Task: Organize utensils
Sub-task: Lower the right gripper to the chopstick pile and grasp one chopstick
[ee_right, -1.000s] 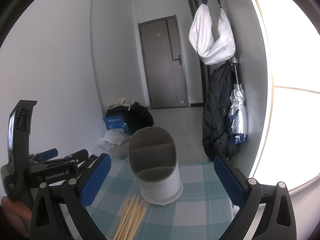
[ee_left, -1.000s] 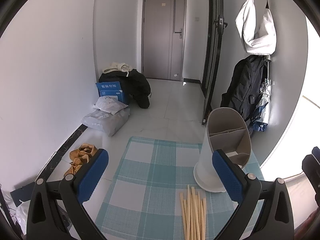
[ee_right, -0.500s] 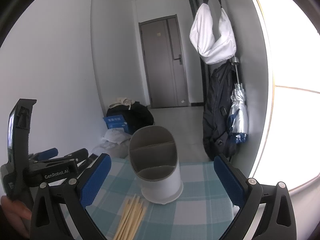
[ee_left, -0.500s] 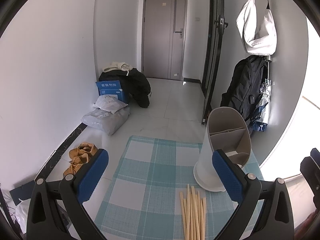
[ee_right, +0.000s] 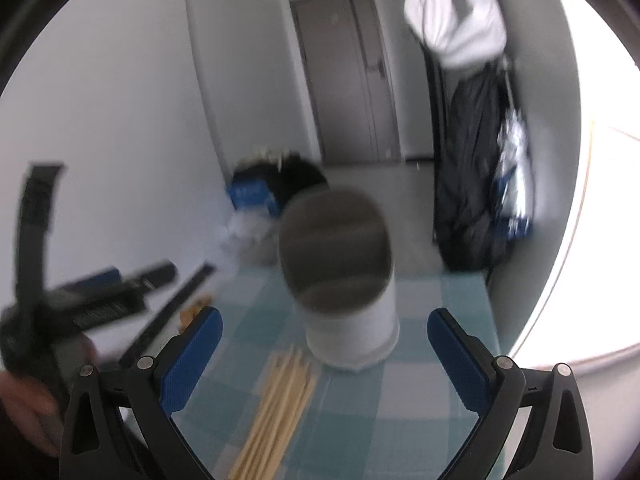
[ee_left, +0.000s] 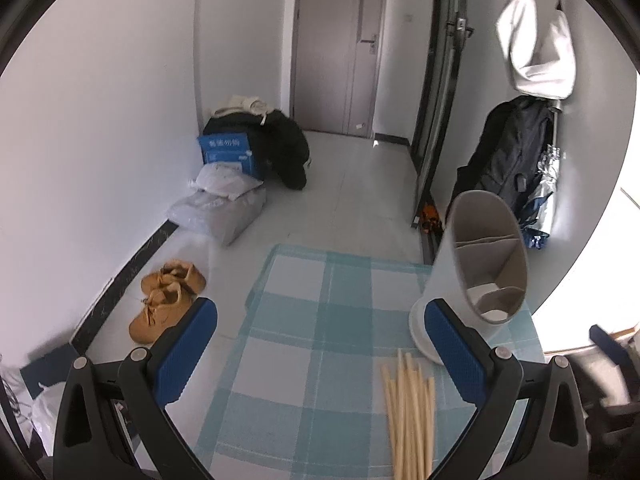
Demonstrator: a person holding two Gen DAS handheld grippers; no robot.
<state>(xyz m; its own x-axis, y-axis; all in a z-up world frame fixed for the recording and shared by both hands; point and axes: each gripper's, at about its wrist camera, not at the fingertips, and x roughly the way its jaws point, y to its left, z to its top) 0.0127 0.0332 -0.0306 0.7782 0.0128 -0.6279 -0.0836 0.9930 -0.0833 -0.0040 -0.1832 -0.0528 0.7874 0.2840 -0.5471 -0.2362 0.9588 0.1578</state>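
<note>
A bundle of several wooden chopsticks (ee_left: 410, 412) lies on the teal checked tablecloth (ee_left: 320, 340), just in front of a white utensil holder (ee_left: 476, 264) with grey divided compartments. My left gripper (ee_left: 320, 352) is open and empty, above the cloth to the left of the chopsticks. In the right wrist view, which is blurred, the chopsticks (ee_right: 280, 408) lie below the holder (ee_right: 344, 280). My right gripper (ee_right: 324, 356) is open and empty, above the chopsticks and in front of the holder. The left gripper's body (ee_right: 80, 296) shows at the left.
The table's far edge drops to a tiled floor with brown shoes (ee_left: 164, 304), plastic bags (ee_left: 220, 208) and a blue box (ee_left: 228, 152). A dark backpack (ee_left: 508, 148) and a white bag (ee_left: 536, 44) hang on the right wall. A bright window is at the right.
Both grippers have tilted downward and moved forward over the table. The right one moved fast, blurring its view, and the holder and chopsticks now look closer. Both stay open.
</note>
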